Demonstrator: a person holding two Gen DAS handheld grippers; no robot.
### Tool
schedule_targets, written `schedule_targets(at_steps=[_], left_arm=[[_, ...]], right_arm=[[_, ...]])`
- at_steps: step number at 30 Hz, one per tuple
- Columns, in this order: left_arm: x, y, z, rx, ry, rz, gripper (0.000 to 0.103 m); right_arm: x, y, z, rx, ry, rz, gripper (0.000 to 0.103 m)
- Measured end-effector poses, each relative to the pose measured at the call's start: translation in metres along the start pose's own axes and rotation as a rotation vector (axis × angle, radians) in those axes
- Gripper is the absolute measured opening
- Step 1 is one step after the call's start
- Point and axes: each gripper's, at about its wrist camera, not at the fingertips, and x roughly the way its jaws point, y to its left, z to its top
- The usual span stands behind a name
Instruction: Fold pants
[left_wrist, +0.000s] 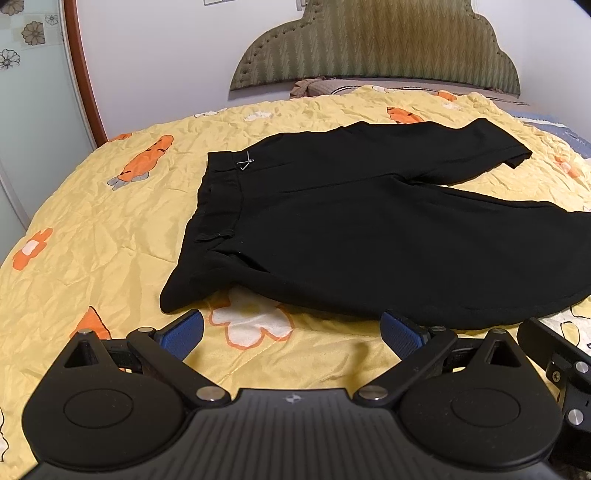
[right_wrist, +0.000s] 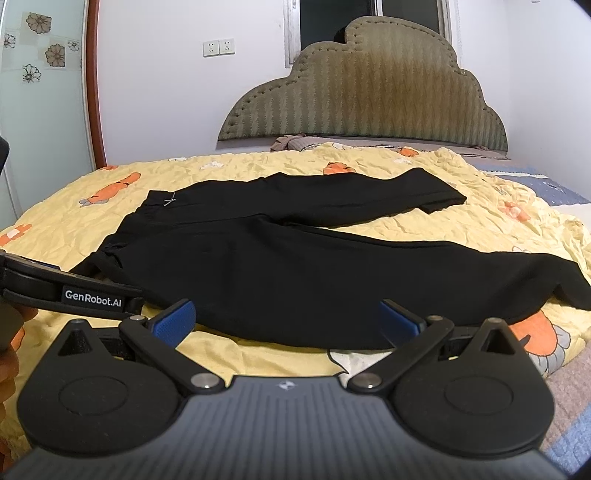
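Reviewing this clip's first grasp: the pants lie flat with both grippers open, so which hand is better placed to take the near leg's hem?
Probably right. The right gripper sits open before the near leg of the pants, hem to its right; the left gripper faces the waistband end.

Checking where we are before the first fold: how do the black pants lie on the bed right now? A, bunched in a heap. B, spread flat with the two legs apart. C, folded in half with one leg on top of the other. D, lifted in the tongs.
B: the black pants lie flat on the yellow quilt with both legs splayed apart, and both tongs are open and empty.
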Motion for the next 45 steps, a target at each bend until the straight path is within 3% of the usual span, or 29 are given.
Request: schedule_targets(at_steps=[20, 27, 31, 35, 45], left_arm=[[0.016, 0.009, 0.015, 0.004, -0.016, 0.036, 0.103], [0.028, 0.019, 0.026, 0.01, -0.03, 0.041, 0.103], [0.035, 0.033, 0.04, 0.016, -0.051, 0.026, 0.103], [0.047, 0.052, 0.06, 0.01, -0.063, 0.002, 0.103], [0.095, 0.085, 0.111, -0.013, -0.08, 0.036, 0.103]], right_arm=[[0.014, 0.003, 0.009, -0.048, -0.029, 0.054, 0.103], [0.028, 0.003, 0.037, -0.148, -0.106, 0.089, 0.103], [0.045, -0.001, 0.065, -0.237, -0.163, 0.164, 0.103], [0.08, 0.001, 0.098, -0.337, -0.203, 0.22, 0.103], [0.23, 0.006, 0.161, -0.438, -0.057, 0.355, 0.103]])
